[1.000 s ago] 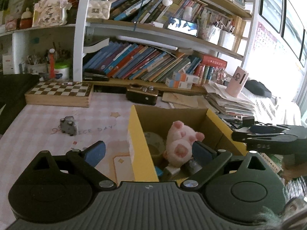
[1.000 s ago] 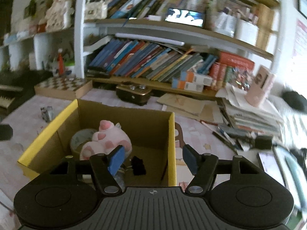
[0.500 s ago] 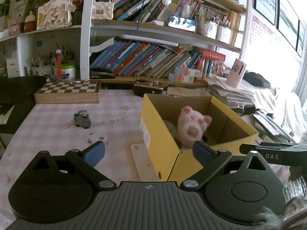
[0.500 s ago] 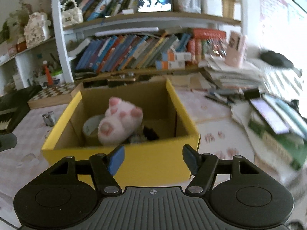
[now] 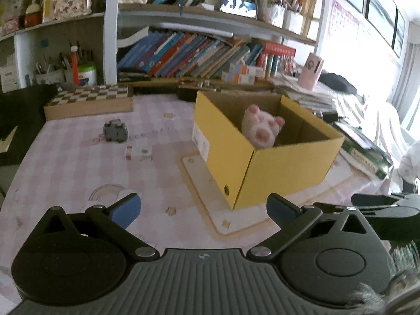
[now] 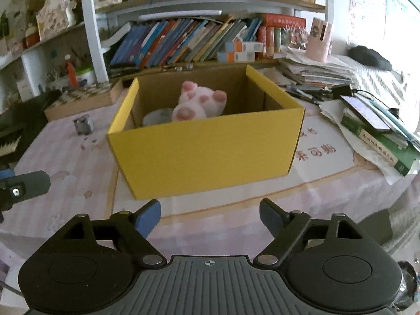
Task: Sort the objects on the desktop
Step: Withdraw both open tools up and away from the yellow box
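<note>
A yellow cardboard box (image 5: 291, 168) (image 6: 210, 152) stands on the pink checked tablecloth. A pink-and-white plush toy (image 5: 261, 128) (image 6: 199, 102) lies inside it, beside a pale round object (image 6: 157, 115). My left gripper (image 5: 202, 207) is open and empty, low over the cloth, short of the box's near corner. My right gripper (image 6: 210, 214) is open and empty, in front of the box's long side. A small grey toy car (image 5: 115, 131) (image 6: 83, 126) and a small flat pack (image 5: 139, 153) lie on the cloth left of the box.
A chessboard box (image 5: 89, 101) sits at the back left. Shelves of books (image 5: 189, 55) stand behind. Stacked papers, a green book (image 6: 380, 141) and a phone (image 6: 365, 113) crowd the right side. A pink cup (image 6: 319, 39) stands on the papers.
Both grippers have pulled back and away from the box, which now appears farther off and whole. Both stay open. The plush stays in the box.
</note>
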A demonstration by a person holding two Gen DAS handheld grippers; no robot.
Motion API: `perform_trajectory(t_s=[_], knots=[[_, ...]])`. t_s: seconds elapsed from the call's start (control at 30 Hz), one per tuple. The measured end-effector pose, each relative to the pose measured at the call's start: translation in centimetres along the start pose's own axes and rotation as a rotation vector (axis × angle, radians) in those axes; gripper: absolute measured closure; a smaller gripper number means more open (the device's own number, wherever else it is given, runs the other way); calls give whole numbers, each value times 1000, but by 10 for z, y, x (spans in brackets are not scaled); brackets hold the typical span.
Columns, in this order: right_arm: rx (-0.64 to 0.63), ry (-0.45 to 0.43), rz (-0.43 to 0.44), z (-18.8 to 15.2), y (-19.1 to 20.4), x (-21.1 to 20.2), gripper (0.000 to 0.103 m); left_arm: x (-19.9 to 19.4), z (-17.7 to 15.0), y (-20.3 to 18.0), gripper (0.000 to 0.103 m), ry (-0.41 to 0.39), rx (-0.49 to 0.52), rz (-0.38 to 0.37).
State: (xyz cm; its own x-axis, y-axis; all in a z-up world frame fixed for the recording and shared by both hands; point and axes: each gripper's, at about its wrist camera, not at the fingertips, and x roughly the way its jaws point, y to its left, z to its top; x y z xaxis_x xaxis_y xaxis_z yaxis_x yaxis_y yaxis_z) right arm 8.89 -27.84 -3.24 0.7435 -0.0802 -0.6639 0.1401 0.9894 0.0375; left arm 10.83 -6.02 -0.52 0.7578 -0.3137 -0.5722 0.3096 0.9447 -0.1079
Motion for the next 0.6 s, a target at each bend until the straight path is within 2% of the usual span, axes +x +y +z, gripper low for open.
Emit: perform_trajectory(t_s=[0.6], knots=[[7,81,-30,-39,50,-19,14,-19,-27,37,0,80,35,-33]])
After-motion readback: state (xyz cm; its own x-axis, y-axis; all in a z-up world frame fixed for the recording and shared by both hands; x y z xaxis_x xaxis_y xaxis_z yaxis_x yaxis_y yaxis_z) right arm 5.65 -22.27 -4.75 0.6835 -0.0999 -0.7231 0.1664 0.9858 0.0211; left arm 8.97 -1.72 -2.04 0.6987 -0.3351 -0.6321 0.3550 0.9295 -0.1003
